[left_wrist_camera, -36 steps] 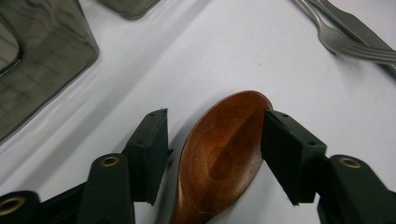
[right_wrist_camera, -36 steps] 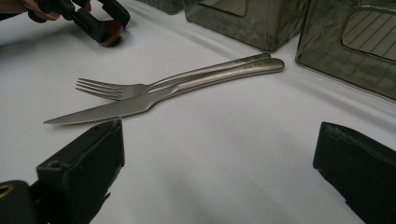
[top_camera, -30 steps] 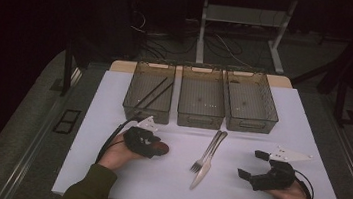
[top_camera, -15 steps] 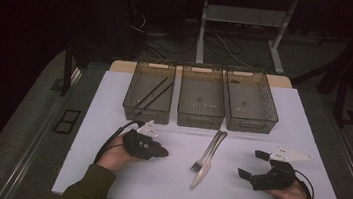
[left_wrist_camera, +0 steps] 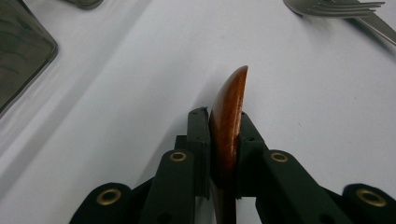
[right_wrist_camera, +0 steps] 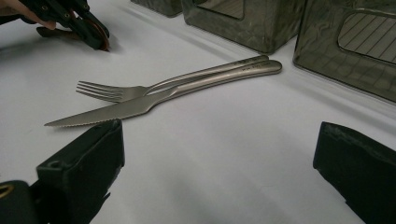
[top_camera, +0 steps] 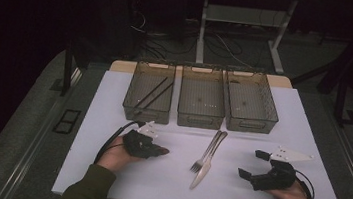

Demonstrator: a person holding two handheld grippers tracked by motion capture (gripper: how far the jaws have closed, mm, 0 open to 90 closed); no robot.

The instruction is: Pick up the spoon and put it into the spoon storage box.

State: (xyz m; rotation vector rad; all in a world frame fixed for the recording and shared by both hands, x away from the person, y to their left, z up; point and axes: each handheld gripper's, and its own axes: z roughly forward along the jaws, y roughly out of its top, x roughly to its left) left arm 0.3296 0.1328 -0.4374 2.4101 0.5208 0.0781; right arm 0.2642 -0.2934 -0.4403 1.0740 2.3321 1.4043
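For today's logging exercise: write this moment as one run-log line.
left gripper: just closed on wooden piece | right gripper: open, holding nothing | fork, knife: on table | three bins: behind

A white table top (top_camera: 310, 145) is seen, on which three grey see-through bins are set side by side along the far edge: a left bin (top_camera: 148, 96), a middle bin (top_camera: 201, 101) and a right bin (top_camera: 250, 106), each just beside the next. Nearer the front, around the middle, a metal fork (top_camera: 207, 152) and a metal knife (top_camera: 207, 164) are laid touching, handles pointing toward the bins. Left of them, a brown wooden piece (left_wrist_camera: 227, 116) is found at the surface.
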